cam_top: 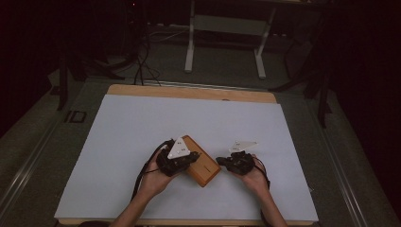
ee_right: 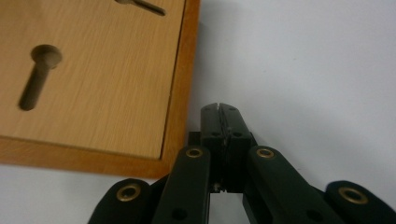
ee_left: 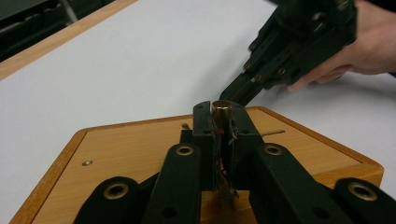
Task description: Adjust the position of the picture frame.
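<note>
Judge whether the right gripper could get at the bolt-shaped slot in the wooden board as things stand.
Probably yes. The right gripper sits shut on the white mat just off the board's edge, and the slot lies open on top, with nothing between them.

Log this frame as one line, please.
left gripper: shut on brass pin, over wooden board | right gripper: shut, empty, beside board edge | white mat

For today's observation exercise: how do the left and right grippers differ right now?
The left gripper is shut on a brass pin; the right gripper is shut on nothing. The left is over the wooden board; the right is beside it, over the white table. Both are black and hand-held.
</note>
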### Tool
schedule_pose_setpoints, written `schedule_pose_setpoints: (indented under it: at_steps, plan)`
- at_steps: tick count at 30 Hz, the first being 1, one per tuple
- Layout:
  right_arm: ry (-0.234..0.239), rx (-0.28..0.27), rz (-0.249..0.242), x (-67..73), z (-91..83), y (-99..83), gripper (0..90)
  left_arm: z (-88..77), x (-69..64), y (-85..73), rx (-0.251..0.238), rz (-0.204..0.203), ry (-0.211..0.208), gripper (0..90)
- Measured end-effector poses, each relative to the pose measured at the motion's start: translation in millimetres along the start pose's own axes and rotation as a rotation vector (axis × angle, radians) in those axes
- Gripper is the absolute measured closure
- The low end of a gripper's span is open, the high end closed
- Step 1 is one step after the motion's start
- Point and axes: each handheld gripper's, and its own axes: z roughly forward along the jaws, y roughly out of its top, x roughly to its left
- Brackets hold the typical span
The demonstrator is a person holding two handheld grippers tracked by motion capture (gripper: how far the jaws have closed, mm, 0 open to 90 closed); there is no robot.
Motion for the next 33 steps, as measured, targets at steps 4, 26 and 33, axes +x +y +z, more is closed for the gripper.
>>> schedule_pose_setpoints:
  at_steps: [4, 26, 33]
  plan:
    - [-0.006, 0.000, 0.002, -0.6, -0.7, -0.3, 89.7, 3.5, -6.3, 1.1, -0.006, 0.025, -0.040, 84.8]
    - [0.037, 0.041, -0.024, 9.9, 4.3, -2.0, 89.7, 14.4, 5.7, -10.4, 0.065, -0.005, -0.035, 84.6]
    - [0.044, 0.047, -0.034, 14.5, 5.9, -1.9, 89.7, 12.5, 12.8, -13.7, 0.064, -0.022, -0.005, 84.5]
